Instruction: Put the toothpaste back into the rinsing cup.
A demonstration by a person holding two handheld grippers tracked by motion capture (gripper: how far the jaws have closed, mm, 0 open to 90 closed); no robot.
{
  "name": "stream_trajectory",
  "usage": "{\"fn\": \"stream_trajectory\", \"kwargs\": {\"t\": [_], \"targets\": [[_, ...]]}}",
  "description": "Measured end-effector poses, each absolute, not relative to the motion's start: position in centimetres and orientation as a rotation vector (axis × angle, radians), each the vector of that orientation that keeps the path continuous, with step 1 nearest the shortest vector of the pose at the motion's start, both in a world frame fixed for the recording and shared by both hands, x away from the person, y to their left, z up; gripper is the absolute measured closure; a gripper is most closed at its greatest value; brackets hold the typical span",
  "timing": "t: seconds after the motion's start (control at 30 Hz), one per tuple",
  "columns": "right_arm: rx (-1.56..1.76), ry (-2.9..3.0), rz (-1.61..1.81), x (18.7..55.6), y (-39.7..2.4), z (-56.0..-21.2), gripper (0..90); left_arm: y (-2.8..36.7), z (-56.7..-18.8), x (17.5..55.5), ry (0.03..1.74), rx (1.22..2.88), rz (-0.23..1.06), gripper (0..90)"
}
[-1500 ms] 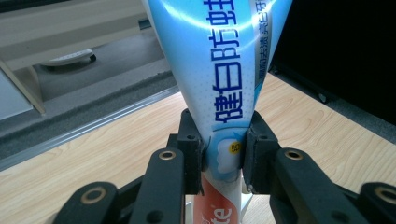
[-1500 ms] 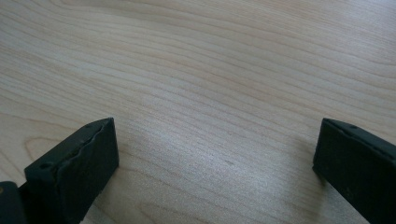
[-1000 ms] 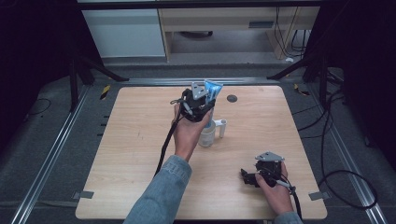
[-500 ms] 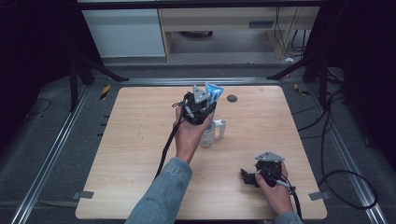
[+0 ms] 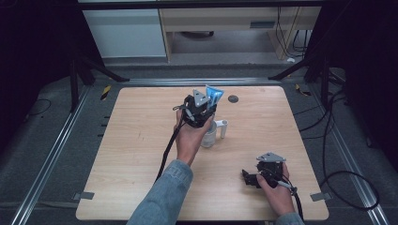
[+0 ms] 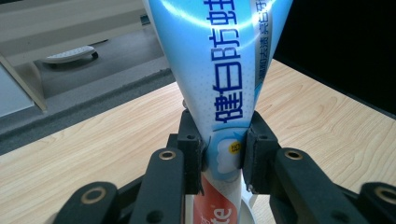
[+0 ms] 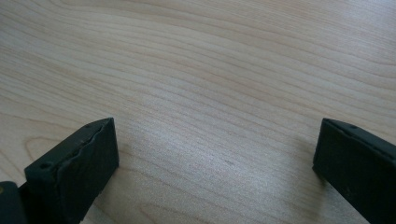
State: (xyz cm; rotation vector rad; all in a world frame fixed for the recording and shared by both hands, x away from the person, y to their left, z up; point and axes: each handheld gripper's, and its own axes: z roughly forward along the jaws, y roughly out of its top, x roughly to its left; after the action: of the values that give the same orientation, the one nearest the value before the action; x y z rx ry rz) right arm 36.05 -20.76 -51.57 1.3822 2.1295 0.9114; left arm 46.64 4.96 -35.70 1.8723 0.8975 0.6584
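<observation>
While the toothpaste tube [image 6: 219,79] stands upright in the middle of the left gripper view, the left gripper [image 6: 220,154] pinches it low on its body, both black jaws pressed against its sides. In the high view the tube [image 5: 214,95] sits just above centre, its blue crimped end poking up past the gripper [image 5: 199,110], directly over a white cup [image 5: 210,134] with its handle to the right. Compared with a second ago, the hand has barely shifted, drifting only slightly toward the lower right of the frame, so the tube now hangs more squarely above the cup's mouth. That suggests the tube is about to be lowered in; whether its bottom end already sits inside the rim I cannot tell. At the lower right of the high view the right gripper [image 5: 256,177] rests on the wooden table [image 5: 131,140], unmoved, its jaws spread wide with nothing but bare wood between them [image 7: 219,163]
</observation>
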Motion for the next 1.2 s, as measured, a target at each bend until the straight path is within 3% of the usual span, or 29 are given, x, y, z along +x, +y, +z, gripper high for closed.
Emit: {"fn": "stream_trajectory", "kwargs": {"t": [1.2], "targets": [[1.387, 2.129, 0.912, 36.0, -20.7, -51.6, 0.4, 5.4, -39.1, 47.3, 0.935, 1.894, 0.631, 71.7]]}}
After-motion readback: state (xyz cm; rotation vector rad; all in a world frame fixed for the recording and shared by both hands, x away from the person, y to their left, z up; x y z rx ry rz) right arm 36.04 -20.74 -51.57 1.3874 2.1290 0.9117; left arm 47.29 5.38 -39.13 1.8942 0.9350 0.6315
